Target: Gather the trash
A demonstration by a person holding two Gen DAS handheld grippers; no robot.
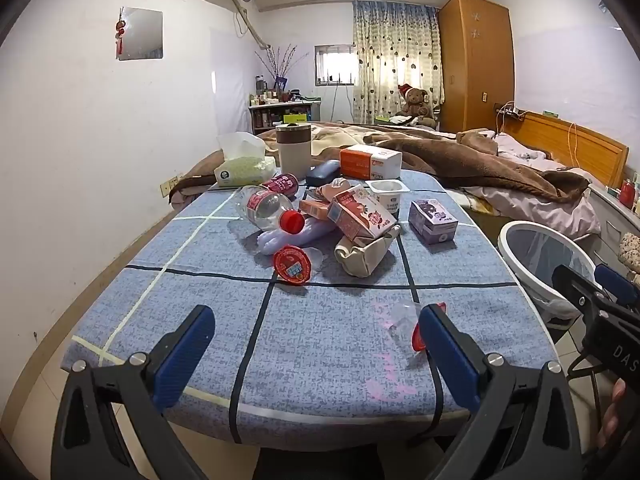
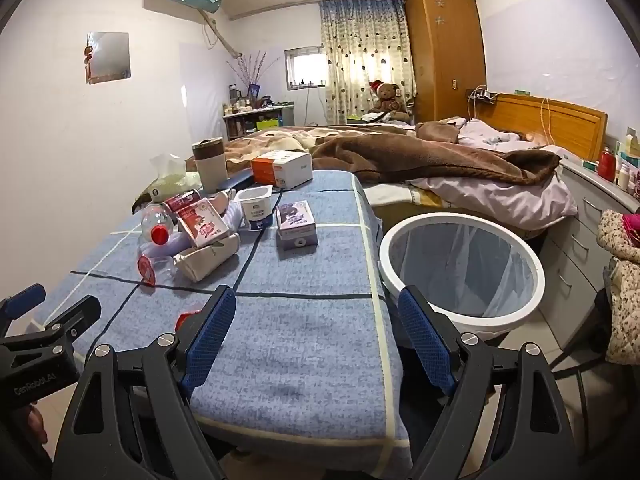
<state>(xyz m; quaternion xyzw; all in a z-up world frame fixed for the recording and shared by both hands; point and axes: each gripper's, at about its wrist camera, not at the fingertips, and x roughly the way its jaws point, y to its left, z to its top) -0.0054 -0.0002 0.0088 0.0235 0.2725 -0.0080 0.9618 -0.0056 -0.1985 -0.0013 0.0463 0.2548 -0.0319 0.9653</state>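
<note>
Trash lies in a pile on the blue checked table (image 1: 320, 332): a clear bottle with a red cap (image 1: 268, 208), a pink milk carton (image 1: 358, 214), a red-lidded jelly cup (image 1: 293, 263), a white yogurt cup (image 1: 388, 194) and a purple carton (image 1: 433, 216). A clear jelly cup with a red lid (image 1: 404, 322) lies near the front, beside my left gripper's right finger. My left gripper (image 1: 316, 344) is open and empty above the table's front edge. My right gripper (image 2: 316, 332) is open and empty at the table's front right corner. The white bin (image 2: 462, 268) stands on the floor right of the table.
A tissue pack (image 1: 244, 170), a beige canister (image 1: 294, 148), a dark case (image 1: 322, 172) and an orange-white box (image 1: 370, 162) stand at the table's back. A bed with a brown blanket (image 1: 480, 160) lies behind. Grey drawers (image 2: 580, 240) stand right of the bin.
</note>
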